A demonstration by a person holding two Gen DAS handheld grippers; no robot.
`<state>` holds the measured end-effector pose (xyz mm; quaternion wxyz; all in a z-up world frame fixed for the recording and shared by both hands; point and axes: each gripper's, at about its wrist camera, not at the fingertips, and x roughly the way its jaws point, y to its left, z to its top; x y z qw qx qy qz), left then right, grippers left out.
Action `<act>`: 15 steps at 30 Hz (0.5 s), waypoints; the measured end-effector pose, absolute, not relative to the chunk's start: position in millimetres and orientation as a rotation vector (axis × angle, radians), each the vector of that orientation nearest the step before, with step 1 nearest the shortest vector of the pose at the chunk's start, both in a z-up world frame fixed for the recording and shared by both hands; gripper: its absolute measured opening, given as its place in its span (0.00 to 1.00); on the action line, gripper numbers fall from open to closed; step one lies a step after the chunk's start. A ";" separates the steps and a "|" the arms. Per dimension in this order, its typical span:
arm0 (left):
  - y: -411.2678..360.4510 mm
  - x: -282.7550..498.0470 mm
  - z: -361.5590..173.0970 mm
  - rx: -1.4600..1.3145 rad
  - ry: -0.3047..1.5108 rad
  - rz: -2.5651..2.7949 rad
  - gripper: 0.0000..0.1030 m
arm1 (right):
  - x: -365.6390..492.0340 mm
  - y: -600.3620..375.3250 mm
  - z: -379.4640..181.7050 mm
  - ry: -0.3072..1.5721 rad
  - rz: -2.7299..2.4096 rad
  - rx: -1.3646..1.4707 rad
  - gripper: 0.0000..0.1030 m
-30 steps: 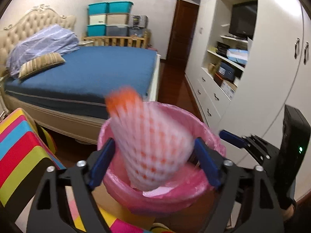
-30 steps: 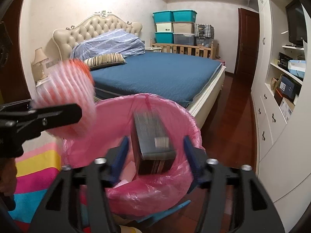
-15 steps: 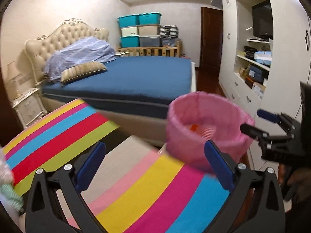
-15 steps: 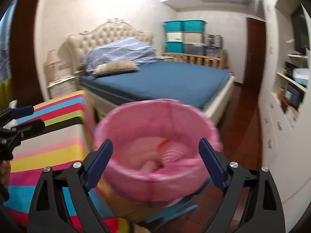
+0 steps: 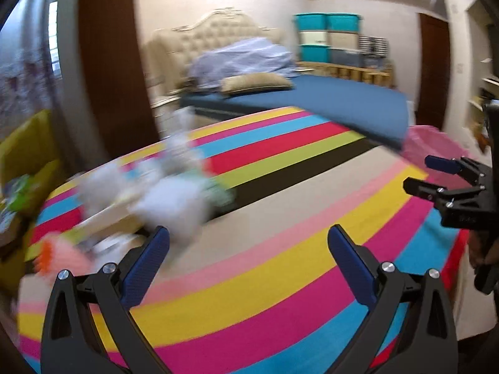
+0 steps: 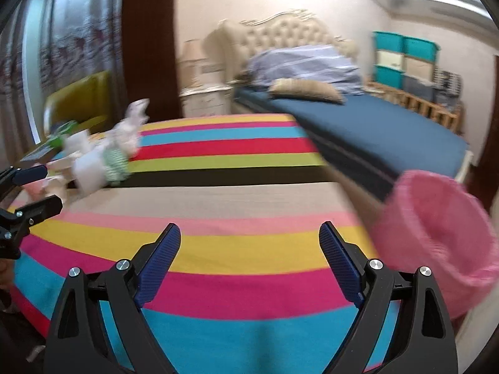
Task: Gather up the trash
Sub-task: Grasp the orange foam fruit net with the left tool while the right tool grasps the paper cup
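A blurred pile of trash [image 5: 168,193], white crumpled paper, a green-striped piece and an orange-and-white foam net [image 5: 59,255], lies at the left end of the striped table [image 5: 280,274]. The pile also shows in the right wrist view [image 6: 99,162]. My left gripper [image 5: 248,258] is open and empty, just right of the pile. My right gripper [image 6: 249,255] is open and empty over the table's middle. The pink-lined trash bin [image 6: 436,237] stands at the table's right edge.
A bed with a blue cover [image 6: 368,124] stands behind the table. A yellow chair [image 6: 81,99] and a white nightstand [image 6: 205,99] are at the back left. The other gripper shows at the right edge of the left wrist view [image 5: 452,184].
Both grippers have let go of their trash into the bin, opened, and swung left from the bin toward the pile on the striped table.
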<state>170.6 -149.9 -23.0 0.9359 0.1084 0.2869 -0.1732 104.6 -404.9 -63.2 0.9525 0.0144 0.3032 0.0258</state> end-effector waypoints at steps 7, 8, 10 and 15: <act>-32.7 152.8 -42.0 0.127 0.659 -0.142 0.95 | 132.8 -300.4 -71.4 0.690 0.234 -0.043 0.82; -19.2 151.6 -43.0 0.116 0.664 -0.112 0.95 | 134.3 -289.5 -72.3 0.697 0.259 -0.054 0.82; 10.3 148.8 -45.8 0.093 0.678 -0.044 0.95 | 141.1 -259.3 -72.0 0.714 0.318 -0.075 0.82; 63.4 145.3 -49.9 0.042 0.702 0.070 0.95 | 161.2 -195.7 -77.8 0.768 0.419 -0.116 0.82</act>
